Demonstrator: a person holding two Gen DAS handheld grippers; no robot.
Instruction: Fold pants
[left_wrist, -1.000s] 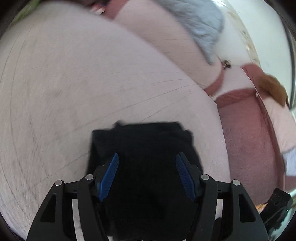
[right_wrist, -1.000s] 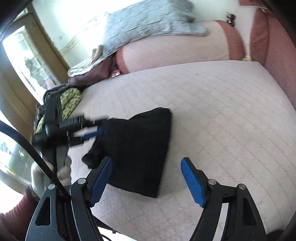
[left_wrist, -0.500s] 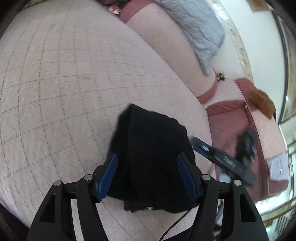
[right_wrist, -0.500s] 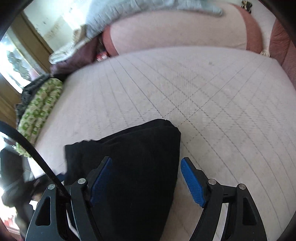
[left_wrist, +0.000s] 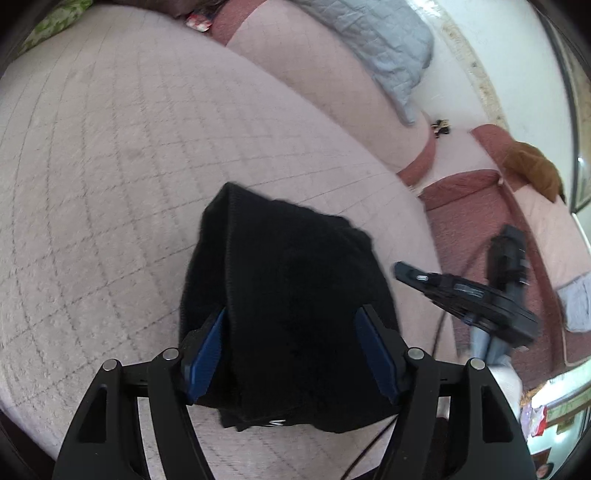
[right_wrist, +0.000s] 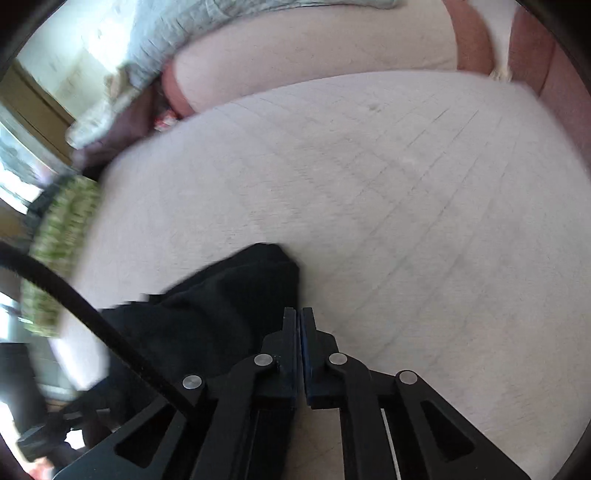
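I have the left gripper (left_wrist: 291, 339) tipped down over the black pants (left_wrist: 288, 295), its fingers (left_wrist: 207, 350) standing apart. The folded bundle lies between them and spreads ahead of the tips on the pale quilted bed cover (left_wrist: 110, 166); I can't say for sure that the pads press on the cloth. Off past my right finger, the right gripper (left_wrist: 461, 291) shows blurred, beside the edge of the pants.

From the right wrist view, the right gripper (right_wrist: 299, 321) has its fingers together with nothing clamped between them. The pants (right_wrist: 221, 306) sit just left of those fingertips, touching or nearly so. A black cable (right_wrist: 74, 299) crosses left of the fingers. A grey blanket (left_wrist: 376, 48) lies far ahead on the sofa back.
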